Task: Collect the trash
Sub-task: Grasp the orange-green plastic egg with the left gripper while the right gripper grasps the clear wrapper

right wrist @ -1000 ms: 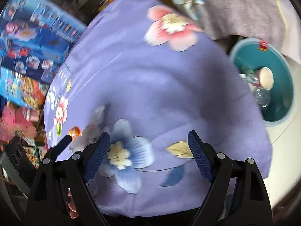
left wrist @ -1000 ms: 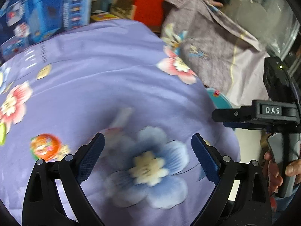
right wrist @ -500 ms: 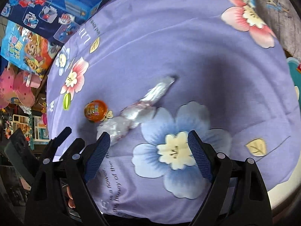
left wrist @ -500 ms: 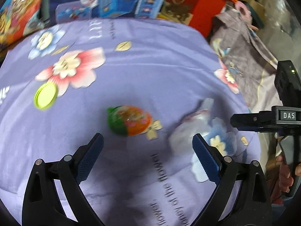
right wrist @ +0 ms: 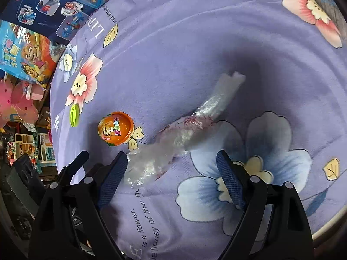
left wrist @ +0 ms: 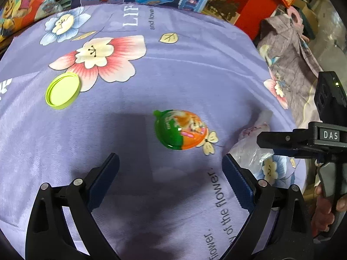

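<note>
Both grippers, left (left wrist: 170, 169) and right (right wrist: 171, 166), gape empty above the cloth (left wrist: 195, 69). Nothing looks collected yet: wrapper (right wrist: 173, 143), egg (left wrist: 181, 130) and lid (left wrist: 63, 92) remain.

White capitals "DAS" stand on a small plate on the black body of the right tongs (left wrist: 282, 149), seen from the left wrist. The purple flowered cloth (left wrist: 184, 75) carries printed white words: "LIF", cut off at its far edge, with small script "and love" beside it, and nearer, "of the flower." In the right wrist view the same cloth (right wrist: 195, 43) reads "is a flower." and "honey of the". The orange and green capsule (right wrist: 115, 128) bears coloured Chinese characters too small for me to make out.
</note>
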`<state>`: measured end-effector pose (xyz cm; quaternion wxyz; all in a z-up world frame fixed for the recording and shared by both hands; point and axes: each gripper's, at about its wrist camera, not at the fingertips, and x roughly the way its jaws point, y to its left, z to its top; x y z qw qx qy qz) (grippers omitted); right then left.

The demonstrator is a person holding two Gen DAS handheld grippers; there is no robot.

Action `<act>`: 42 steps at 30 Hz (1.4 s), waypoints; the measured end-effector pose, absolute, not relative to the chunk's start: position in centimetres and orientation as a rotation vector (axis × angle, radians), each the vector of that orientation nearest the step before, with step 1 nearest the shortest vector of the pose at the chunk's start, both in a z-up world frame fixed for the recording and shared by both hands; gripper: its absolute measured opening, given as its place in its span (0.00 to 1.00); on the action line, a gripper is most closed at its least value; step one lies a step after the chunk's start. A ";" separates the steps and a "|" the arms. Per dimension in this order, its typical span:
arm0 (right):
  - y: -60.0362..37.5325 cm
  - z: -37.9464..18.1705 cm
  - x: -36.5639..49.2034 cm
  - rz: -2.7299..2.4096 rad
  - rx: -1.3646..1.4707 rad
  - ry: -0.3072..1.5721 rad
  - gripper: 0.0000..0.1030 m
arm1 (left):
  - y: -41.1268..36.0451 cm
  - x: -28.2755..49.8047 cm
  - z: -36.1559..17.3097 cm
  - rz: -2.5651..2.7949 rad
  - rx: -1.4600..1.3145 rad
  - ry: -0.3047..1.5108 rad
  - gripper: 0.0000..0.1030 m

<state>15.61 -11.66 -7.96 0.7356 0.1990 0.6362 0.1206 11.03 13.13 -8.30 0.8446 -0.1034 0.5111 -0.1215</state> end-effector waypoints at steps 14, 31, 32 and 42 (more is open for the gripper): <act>-11.3 -8.6 17.4 0.223 0.301 1.336 0.44 | 12.6 13.1 -9.2 -0.285 -0.105 1.083 0.93; -15.5 -9.4 17.1 0.183 0.361 1.340 0.47 | 6.6 13.7 -9.7 -0.479 0.275 1.031 0.60; -15.5 -9.4 17.1 0.182 0.361 1.336 0.47 | 6.6 13.6 -9.7 -0.474 0.259 1.042 0.60; -16.3 -9.0 16.2 0.183 0.356 1.312 0.41 | 6.5 13.5 -9.1 -0.429 0.121 1.135 0.62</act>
